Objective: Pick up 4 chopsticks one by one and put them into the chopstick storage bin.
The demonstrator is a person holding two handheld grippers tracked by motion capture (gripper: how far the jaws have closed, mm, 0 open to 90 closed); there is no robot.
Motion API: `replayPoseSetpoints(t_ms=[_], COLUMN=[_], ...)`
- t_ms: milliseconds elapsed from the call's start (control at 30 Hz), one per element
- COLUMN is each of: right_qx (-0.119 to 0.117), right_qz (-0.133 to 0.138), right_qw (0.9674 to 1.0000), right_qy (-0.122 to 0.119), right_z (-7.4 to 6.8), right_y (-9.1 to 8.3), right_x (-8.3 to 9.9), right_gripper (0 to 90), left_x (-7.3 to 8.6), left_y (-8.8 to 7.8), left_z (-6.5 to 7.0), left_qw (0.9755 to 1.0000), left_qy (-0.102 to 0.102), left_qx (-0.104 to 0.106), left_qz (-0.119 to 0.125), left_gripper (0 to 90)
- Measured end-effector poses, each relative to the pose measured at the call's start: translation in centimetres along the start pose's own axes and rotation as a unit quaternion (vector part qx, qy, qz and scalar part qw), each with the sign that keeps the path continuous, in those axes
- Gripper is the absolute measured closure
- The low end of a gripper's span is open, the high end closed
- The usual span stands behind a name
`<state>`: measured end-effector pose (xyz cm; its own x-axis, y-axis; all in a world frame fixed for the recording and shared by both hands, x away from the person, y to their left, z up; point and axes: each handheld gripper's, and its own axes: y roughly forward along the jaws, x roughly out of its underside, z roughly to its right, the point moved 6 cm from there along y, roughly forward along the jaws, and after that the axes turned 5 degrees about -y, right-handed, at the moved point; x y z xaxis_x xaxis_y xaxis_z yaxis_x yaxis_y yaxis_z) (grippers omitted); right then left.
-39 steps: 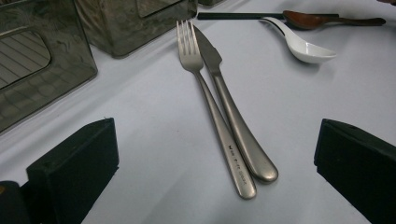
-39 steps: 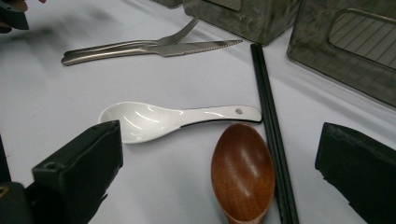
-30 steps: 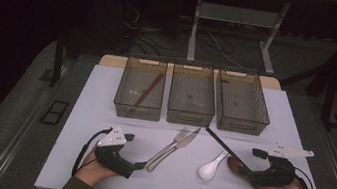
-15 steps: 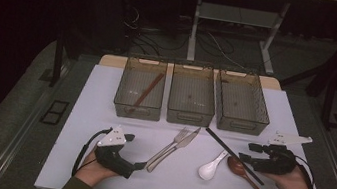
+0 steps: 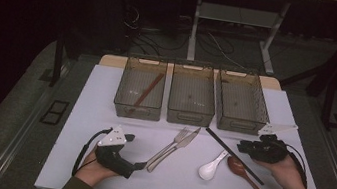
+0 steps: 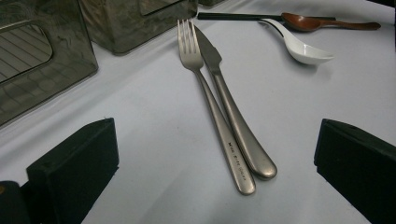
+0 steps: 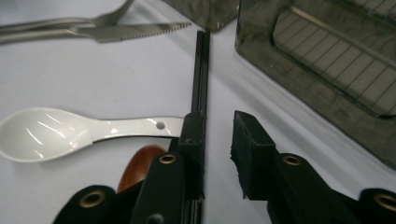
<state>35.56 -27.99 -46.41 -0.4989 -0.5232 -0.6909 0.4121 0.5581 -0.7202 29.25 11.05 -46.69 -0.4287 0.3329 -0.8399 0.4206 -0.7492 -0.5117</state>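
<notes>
Black chopsticks (image 7: 201,70) run past the inner face of one jaw of the right gripper (image 7: 218,140), whose narrow jaws have just been closing without pinching them; the left gripper (image 6: 210,158) rests wide before the fork (image 6: 205,93), idle.

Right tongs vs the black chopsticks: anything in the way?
Nothing visible. The right tongs, jaws just closing, sit right at the black chopsticks, which run under one jaw; the gap between the jaws shows bare table. The white spoon and wooden spoon lie close beside that jaw, not between.
</notes>
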Motion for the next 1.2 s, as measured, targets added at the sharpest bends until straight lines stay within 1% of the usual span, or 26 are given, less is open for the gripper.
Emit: replayPoseSetpoints(t_ms=[100, 233, 333, 467, 900, 1033, 1200], right_qx=[-0.003, -0.009, -0.017, -0.021, -0.022, -0.016, -0.008], right_qz=[-0.018, -0.032, -0.044, -0.058, -0.071, -0.077, -0.078], right_qw=[0.9998, 0.9994, 0.9988, 0.9979, 0.9971, 0.9967, 0.9965], right_qy=[-0.004, -0.007, -0.011, -0.018, -0.016, -0.02, -0.028], right_z=[0.0, -0.3, -0.5, -0.7, -0.6, -0.5, -0.5], right_y=[0.3, 0.6, 0.8, 1.1, 1.4, 1.5, 1.6], right_x=[0.5, 0.8, 1.0, 1.3, 1.7, 1.8, 1.9], right_gripper=[78.6, 81.2, 82.2, 82.7, 82.8, 82.8, 84.3], left_x=[0.0, 0.0, 0.0, 0.0, 0.1, 0.1, 0.1], left_y=[0.0, 0.0, 0.0, 0.0, 0.1, 0.1, 0.1], left_z=[0.0, 0.1, 0.1, 0.1, 0.1, 0.1, 0.1], left_qw=[1.0, 1.0, 1.0, 1.0, 1.0, 1.0, 1.0], left_qy=[0.002, 0.002, 0.001, 0.001, 0.002, 0.002, 0.002], left_qx=[0.0, 0.0, 0.001, 0.001, 0.001, 0.001, 0.002], left_qz=[0.0, 0.0, 0.0, -0.001, -0.004, -0.004, -0.004], left_gripper=[0.0, 0.0, 0.0, 0.0, 0.0, 0.0, 0.0])
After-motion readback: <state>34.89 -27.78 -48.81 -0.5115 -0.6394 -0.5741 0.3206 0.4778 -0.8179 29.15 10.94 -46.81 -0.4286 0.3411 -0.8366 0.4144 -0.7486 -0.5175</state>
